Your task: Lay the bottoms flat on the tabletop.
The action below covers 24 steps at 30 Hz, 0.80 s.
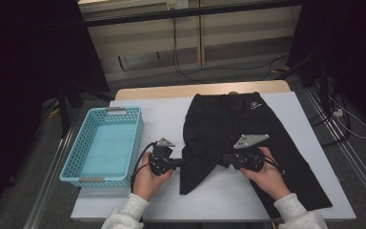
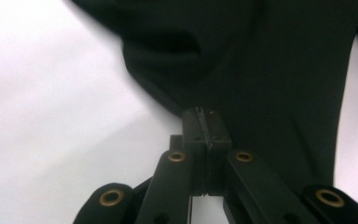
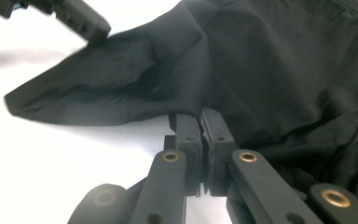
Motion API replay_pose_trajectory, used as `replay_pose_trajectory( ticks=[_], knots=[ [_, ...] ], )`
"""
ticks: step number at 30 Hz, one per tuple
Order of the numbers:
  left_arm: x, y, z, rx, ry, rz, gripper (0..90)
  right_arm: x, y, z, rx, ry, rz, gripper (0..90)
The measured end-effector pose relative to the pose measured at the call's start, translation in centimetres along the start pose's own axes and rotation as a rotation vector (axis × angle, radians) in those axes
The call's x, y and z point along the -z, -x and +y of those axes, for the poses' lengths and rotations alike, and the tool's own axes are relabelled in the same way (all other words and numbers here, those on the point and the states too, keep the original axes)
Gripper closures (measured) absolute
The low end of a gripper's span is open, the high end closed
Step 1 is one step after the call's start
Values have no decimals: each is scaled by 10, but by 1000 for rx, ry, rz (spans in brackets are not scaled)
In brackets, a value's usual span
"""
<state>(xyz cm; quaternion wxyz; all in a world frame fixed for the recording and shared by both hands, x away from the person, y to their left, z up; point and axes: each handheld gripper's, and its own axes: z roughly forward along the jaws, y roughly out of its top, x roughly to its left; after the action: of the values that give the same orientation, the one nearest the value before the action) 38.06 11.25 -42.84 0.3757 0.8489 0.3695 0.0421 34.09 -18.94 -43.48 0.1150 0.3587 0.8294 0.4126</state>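
Item: black shorts (image 1: 240, 138), spread mid-bench (image 1: 162, 107), basket (image 1: 106, 145) at 9 o'clock. Left gripper (image 1: 175, 162) and right gripper (image 1: 228, 159): fingers pinched on the near leg's cloth. Keep both pinches firm and lift your hands level, so the fold lands square.

**White tabletop, one basket, one pair of black shorts**

You work at a table (image 1: 286, 191) with a white top; a strip of pale wood shows along its far edge. On your left half stands a light blue plastic basket (image 1: 71, 162) with lattice walls, its long side running away from you, close to the left edge. To its right, a pair of black shorts (image 1: 228, 124) lies spread over the middle and right of the top, waistband toward the far edge, one leg reaching the near right corner, the other leg folded toward the basket.
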Motion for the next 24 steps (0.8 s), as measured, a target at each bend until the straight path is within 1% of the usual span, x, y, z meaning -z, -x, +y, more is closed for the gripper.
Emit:
replay_pose_trajectory(
  ticks=[1,2,4,6,7,8,9,11,12,13,14,16,18,20,21,22,23,24],
  knots=[
    [2,-2,2,-1,26,15,900,1,0,0,-5,3,-1,872],
    [3,-3,3,9,48,23,900,2,1,-1,-5,3,-3,872],
    [3,-6,5,16,78,41,900,2,2,-2,-11,-1,-2,868],
    [0,-9,6,15,97,66,900,-1,4,-2,-15,-12,-12,869],
    [-2,-11,7,17,96,73,900,-3,5,-2,-14,-21,-23,872],
    [-4,-13,7,16,90,89,900,-6,6,-2,-9,-30,-40,873],
    [-6,-15,7,15,89,100,900,-9,6,-2,-10,-39,-44,873],
    [-9,-17,8,5,77,140,900,-13,7,0,-9,-37,-50,866],
    [-9,-19,9,10,71,150,900,-14,6,1,-7,-36,-61,867],
    [-10,-21,9,17,63,160,900,-16,6,1,-4,-30,-60,869],
    [-10,-23,8,25,56,159,900,-17,5,2,-6,-27,-61,870],
    [-12,-24,7,23,49,163,900,-19,5,3,-1,-22,-67,878],
    [-13,-25,5,22,39,162,900,-20,5,5,3,-7,-95,888],
    [-14,-25,3,31,47,156,900,-22,6,7,6,-5,-101,891],
    [-13,-24,2,39,48,152,900,-23,6,8,7,-8,-102,893],
    [-12,-25,1,32,44,149,897,-25,6,9,15,-19,-105,894],
    [-11,-24,-1,34,46,143,890,-27,5,9,21,-23,-109,894],
    [-9,-23,-2,31,49,138,860,-28,5,10,22,-28,-105,894]
  ],
)
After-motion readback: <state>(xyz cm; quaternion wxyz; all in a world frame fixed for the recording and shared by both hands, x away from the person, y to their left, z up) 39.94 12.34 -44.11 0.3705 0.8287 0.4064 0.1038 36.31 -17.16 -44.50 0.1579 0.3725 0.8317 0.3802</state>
